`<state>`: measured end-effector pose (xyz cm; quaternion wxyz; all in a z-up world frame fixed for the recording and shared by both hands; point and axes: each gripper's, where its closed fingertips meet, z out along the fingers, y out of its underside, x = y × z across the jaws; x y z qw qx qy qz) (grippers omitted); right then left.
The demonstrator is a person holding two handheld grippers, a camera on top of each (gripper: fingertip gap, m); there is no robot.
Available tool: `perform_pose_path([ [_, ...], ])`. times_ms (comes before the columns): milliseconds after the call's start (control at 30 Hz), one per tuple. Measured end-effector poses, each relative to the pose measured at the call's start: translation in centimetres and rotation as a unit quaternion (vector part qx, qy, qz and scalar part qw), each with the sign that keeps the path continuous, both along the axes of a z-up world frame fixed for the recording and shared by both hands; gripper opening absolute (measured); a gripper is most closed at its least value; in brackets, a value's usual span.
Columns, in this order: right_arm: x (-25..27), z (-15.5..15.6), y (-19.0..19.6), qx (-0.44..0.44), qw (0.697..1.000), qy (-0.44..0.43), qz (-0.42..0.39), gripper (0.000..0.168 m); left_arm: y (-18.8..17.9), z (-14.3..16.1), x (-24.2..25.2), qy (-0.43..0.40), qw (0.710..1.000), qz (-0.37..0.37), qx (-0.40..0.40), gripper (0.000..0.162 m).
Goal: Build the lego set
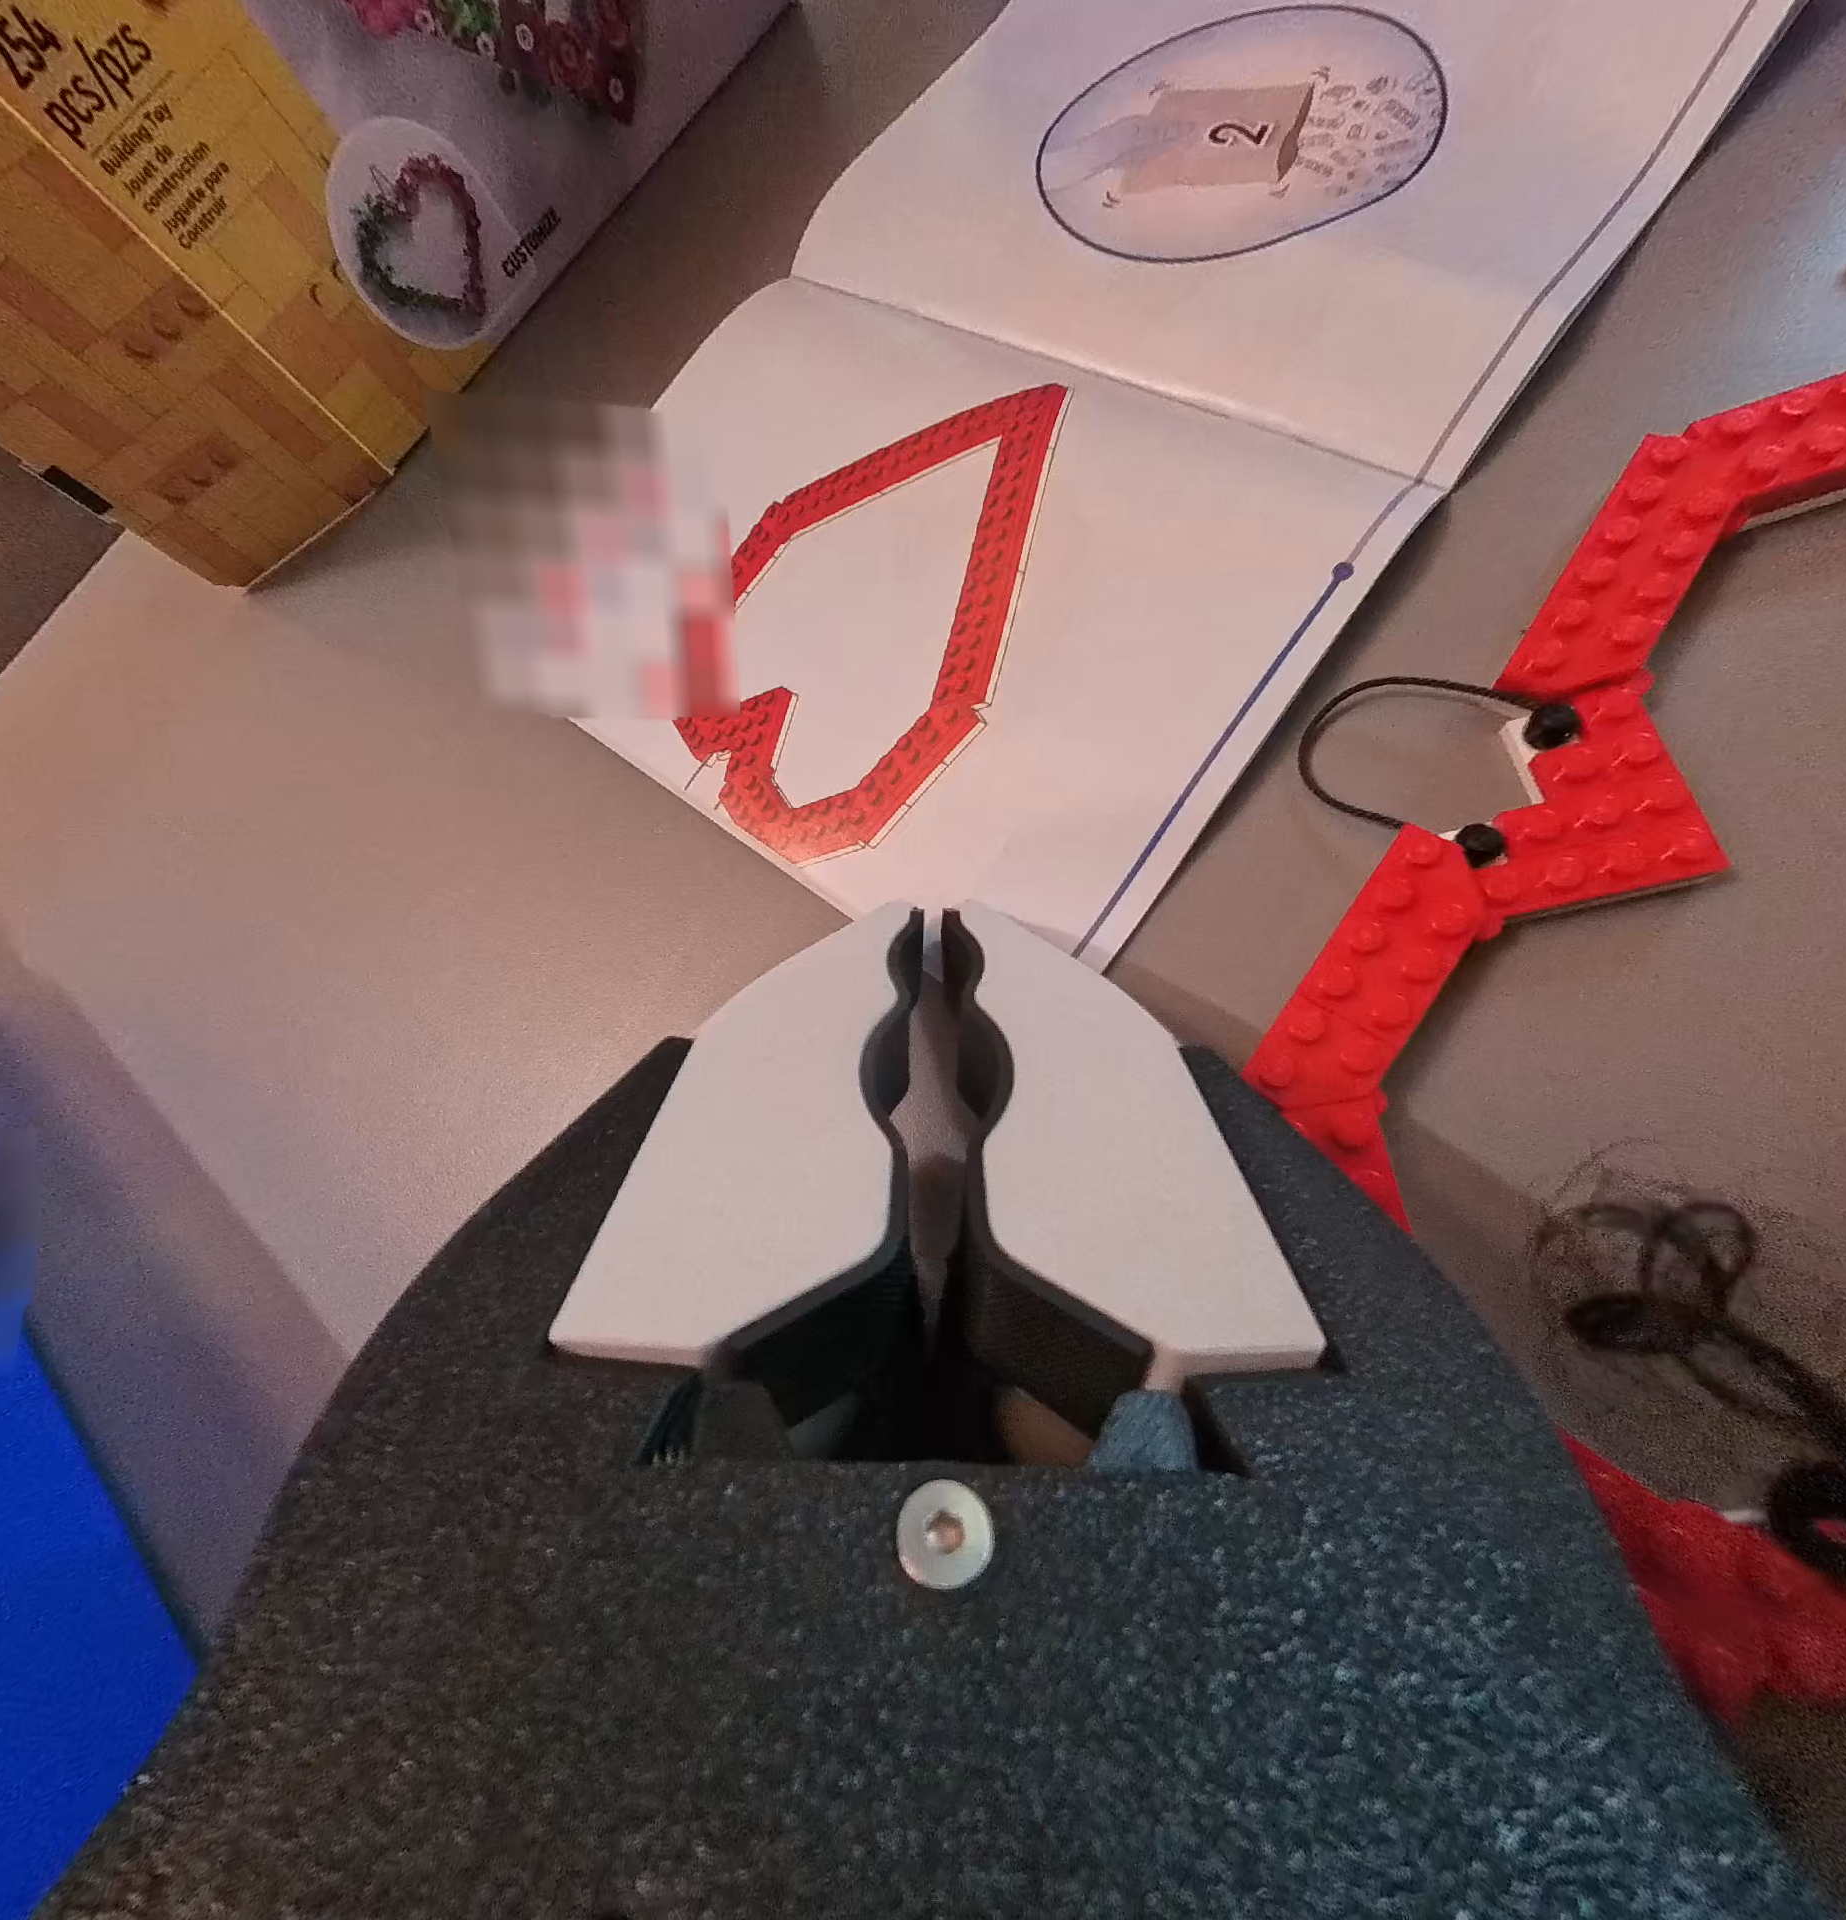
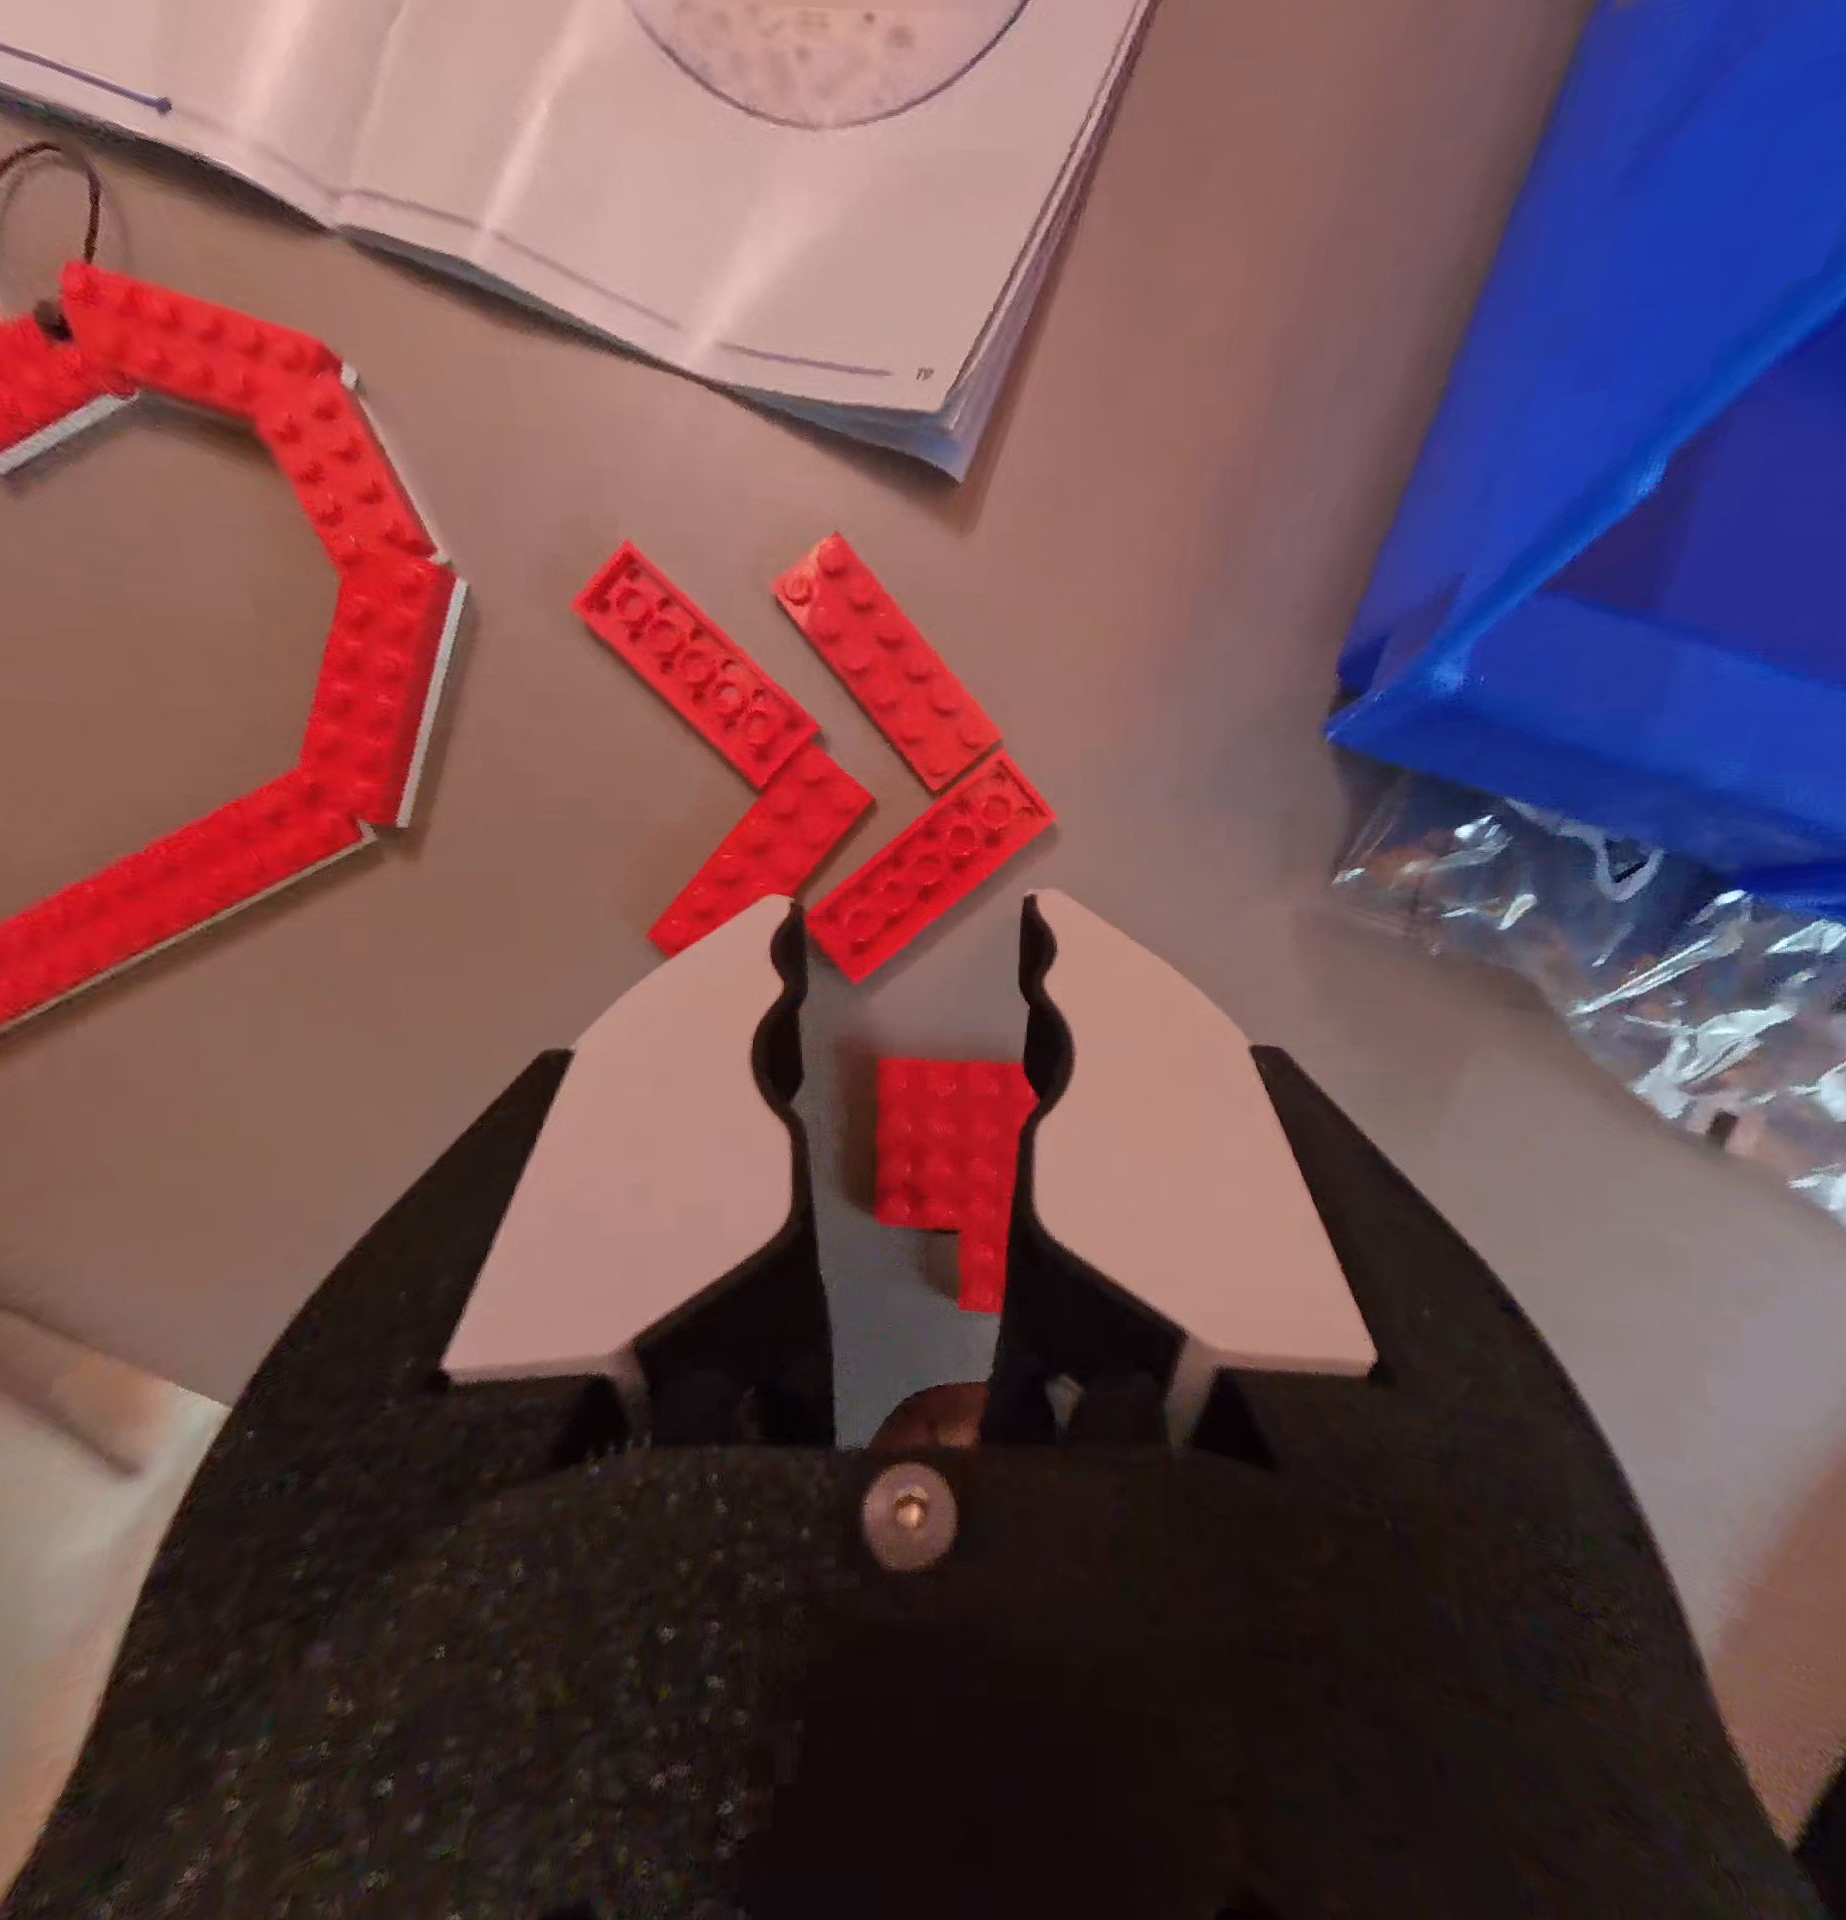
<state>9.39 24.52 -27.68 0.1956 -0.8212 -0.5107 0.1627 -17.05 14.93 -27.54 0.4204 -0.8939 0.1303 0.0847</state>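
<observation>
A red heart-shaped frame of lego plates [image 1: 1584, 790] lies on the brown table to the right of my left gripper [image 1: 931, 916], with a black cord loop [image 1: 1376, 748] tied to it. My left gripper is shut and empty, above the near edge of the open instruction booklet [image 1: 1106, 582]. In the right wrist view the frame [image 2: 368, 623] lies at the left. Several loose red plates [image 2: 690, 665] [image 2: 888, 655] [image 2: 929, 873] lie ahead of my right gripper [image 2: 906, 914], which is open and empty. A red wedge plate [image 2: 945, 1153] lies on the table between its fingers.
The yellow and lilac set box [image 1: 223, 260] stands at the back left. A blue bin [image 2: 1677, 468] and a clear crinkled plastic bag [image 2: 1646, 987] are to the right of the loose plates. The booklet [image 2: 690, 208] lies behind them. A black tangled cord [image 1: 1667, 1309] lies near the frame. My right fingertips sit around 30 cm from my left ones.
</observation>
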Motion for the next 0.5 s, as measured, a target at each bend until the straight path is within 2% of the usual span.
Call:
perform_pose_path([
  [67,0.1,-0.5,0.1,0.001,1.0,-0.013,-0.017,0.038,0.0,0.0,0.0,0.001,1.0,0.0,0.0,0.003],
  [267,-0.2,-0.6,0.4,0.02,1.0,0.002,-0.011,0.002,-0.3,0.2,-0.6,0.022,1.0,0.005,0.008,0.007],
  [500,0.0,0.3,0.7,0.066,0.997,0.019,0.039,0.004,-0.7,1.7,-1.5,-0.01,0.999,0.029,0.043,0.011],
])
